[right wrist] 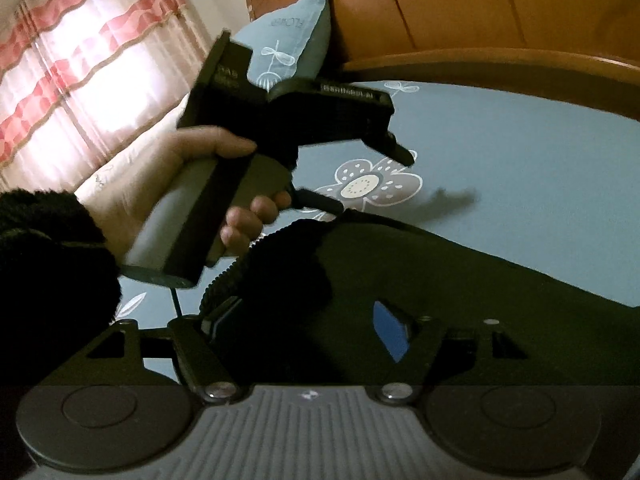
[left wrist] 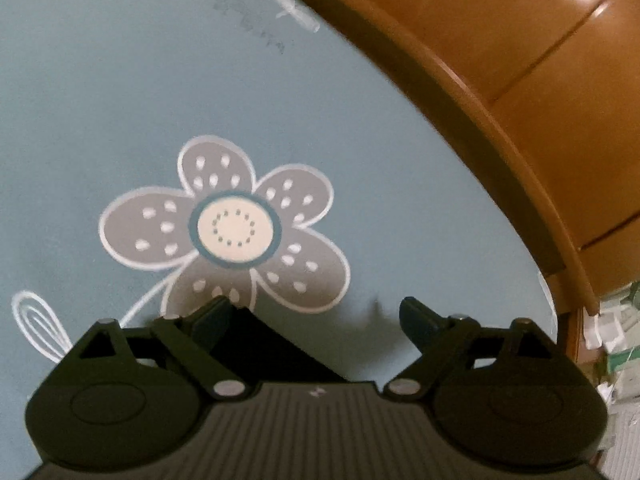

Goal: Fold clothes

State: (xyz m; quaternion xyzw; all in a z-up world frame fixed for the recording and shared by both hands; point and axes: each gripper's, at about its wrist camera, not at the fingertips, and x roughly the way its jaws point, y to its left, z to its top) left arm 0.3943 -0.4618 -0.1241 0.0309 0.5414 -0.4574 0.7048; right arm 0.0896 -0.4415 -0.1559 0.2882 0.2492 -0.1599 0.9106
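while the left gripper (left wrist: 316, 312) hovers over the blue flowered bedsheet (left wrist: 120, 100) with its jaws spread wide and only bare sheet between them, a corner of the dark garment (left wrist: 264, 344) lies just below its left fingertip. seen from the right wrist, that dark garment (right wrist: 440, 280) is spread on the sheet near the wooden headboard (right wrist: 480, 12). the right gripper (right wrist: 304, 328) sits low over it, jaws apart, though whether the pads pinch cloth i cannot tell.
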